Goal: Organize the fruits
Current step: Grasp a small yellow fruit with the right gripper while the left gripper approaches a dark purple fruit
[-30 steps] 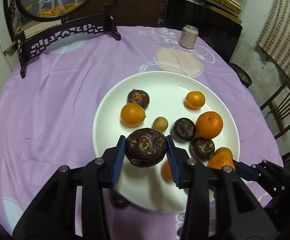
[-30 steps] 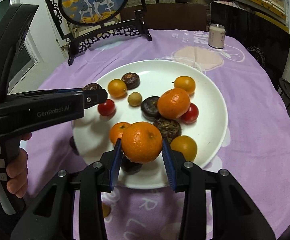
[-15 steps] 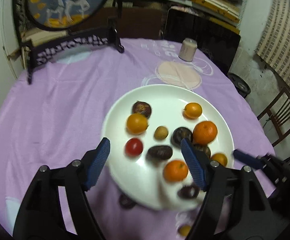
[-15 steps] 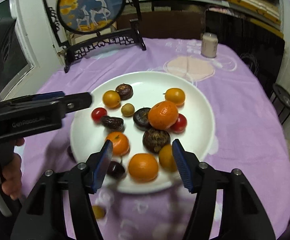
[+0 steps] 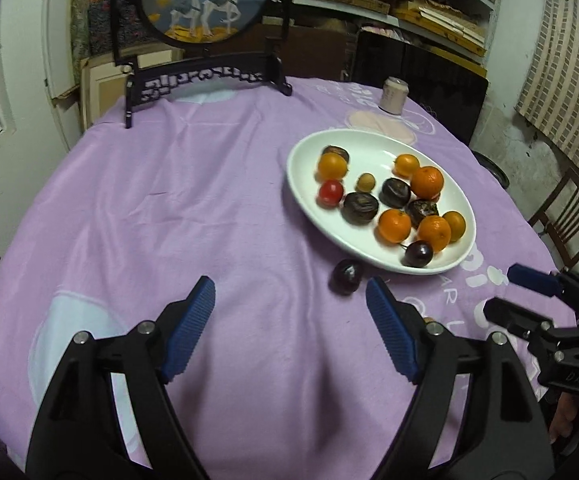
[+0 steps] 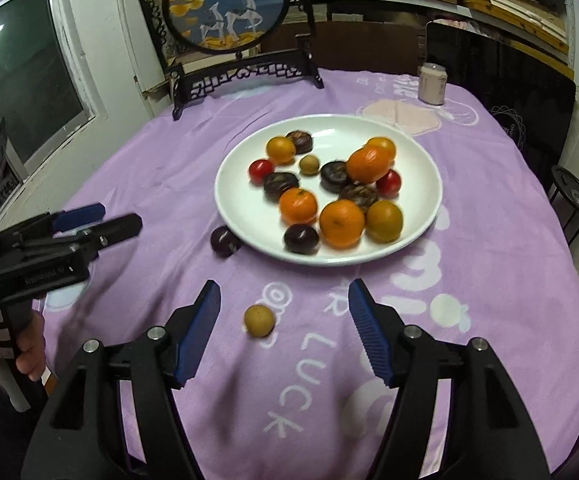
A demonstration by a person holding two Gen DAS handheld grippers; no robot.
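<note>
I count the fruit on my round white ceramic plate [image 6: 429, 216] from the right wrist view: three mandarin oranges [image 6: 341, 224], three smaller smooth yellow-orange fruits [image 6: 384, 221], two red cherry tomatoes [image 6: 260, 170], four wrinkled dark passion fruits [image 6: 280, 185], one glossy dark plum [image 6: 301, 239] near the front rim and one small tan longan [image 6: 309, 165]. Off the plate, a second dark plum [image 6: 225, 241] lies on the lilac printed tablecloth [image 6: 149, 184] just beside the rim, and a second tan longan [image 6: 258, 320] sits on the cloth nearer to me.

My left gripper [image 5: 289, 304] holds nothing; its blue ribbed jaws stand wide and are opening over bare cloth, with the loose plum just beyond the right-hand pad. My right gripper [image 6: 284, 308] is also empty, its jaws opening, with the loose longan lying on the cloth between the pads, untouched.

At the far edge of the table stand a dark carved wooden stand with a round deer painting [image 6: 225, 4] and a pale pink drinks can [image 6: 432, 83]. Nothing blocks my way to either stray fruit.
</note>
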